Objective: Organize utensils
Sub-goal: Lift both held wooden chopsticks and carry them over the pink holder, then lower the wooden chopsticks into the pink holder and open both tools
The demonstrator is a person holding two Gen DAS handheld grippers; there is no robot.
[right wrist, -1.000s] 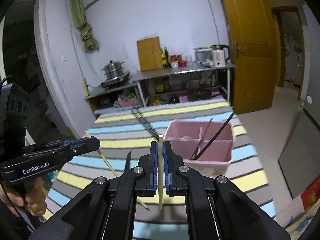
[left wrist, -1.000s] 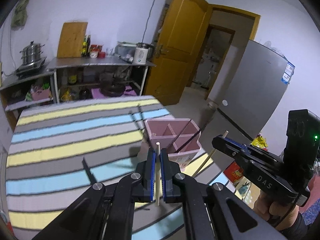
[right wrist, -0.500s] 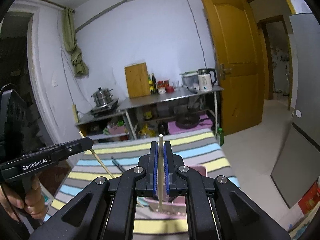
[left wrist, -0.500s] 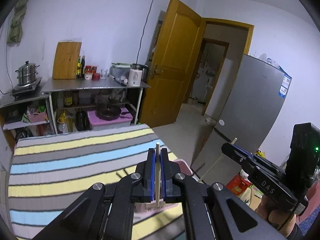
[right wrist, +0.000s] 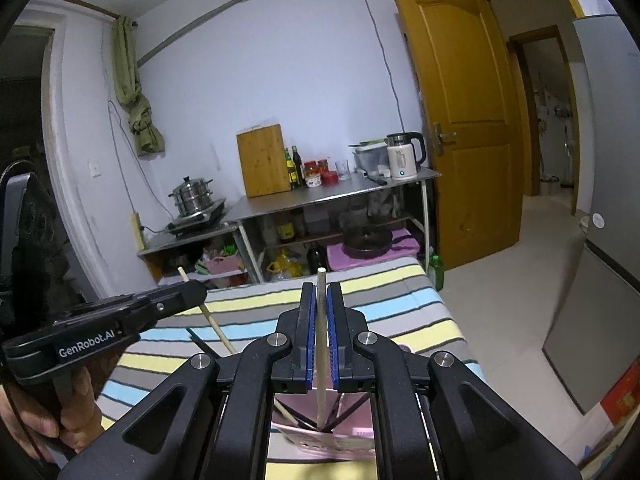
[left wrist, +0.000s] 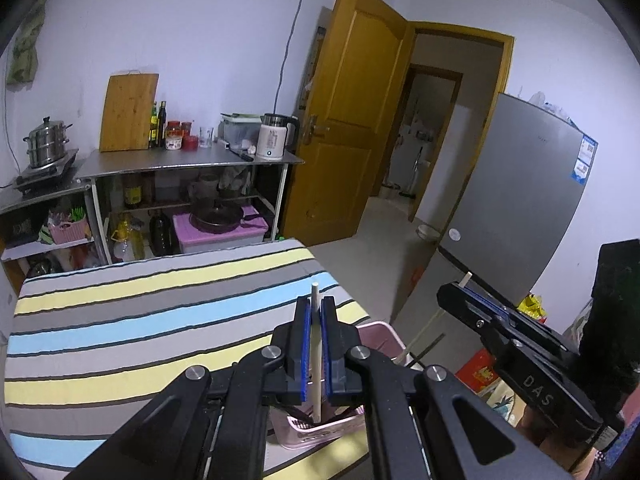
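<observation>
Left gripper (left wrist: 316, 344), seen along its own fingers, was pressed together on a pale wooden chopstick (left wrist: 316, 360) that stood nearly upright between the blue pads (left wrist: 307, 344); its top end rose above the fingertips and its lower end pointed down into the pink basket (left wrist: 320, 432). Right gripper (right wrist: 321, 332) likewise pinched a second chopstick (right wrist: 320, 344) upright between its pads, the lower end reaching down into the same basket (right wrist: 352, 404), where several dark utensils (right wrist: 340, 408) leaned against one another. The basket sat near the edge of the surface (left wrist: 120, 320), which was covered by a cloth striped in grey, yellow and blue. In the left wrist view the right gripper (left wrist: 460, 300) appeared at right, held in a hand (left wrist: 540, 428), with its chopstick (left wrist: 424, 332) slanting down toward the basket rim. In the right wrist view the left gripper (right wrist: 188, 292) appeared at left, gripped by a hand (right wrist: 52, 412), its chopstick (right wrist: 216, 328) slanting down and to the right. Behind the surface stood a metal shelf (right wrist: 320, 200) carrying a cutting board (right wrist: 262, 164), bottles, jars and a white kettle (right wrist: 402, 156); a steamer pot (right wrist: 192, 196) stood on a lower stand beside it. A yellow door (left wrist: 352, 112) stood open, and a grey fridge (left wrist: 520, 200) lay to the right.
</observation>
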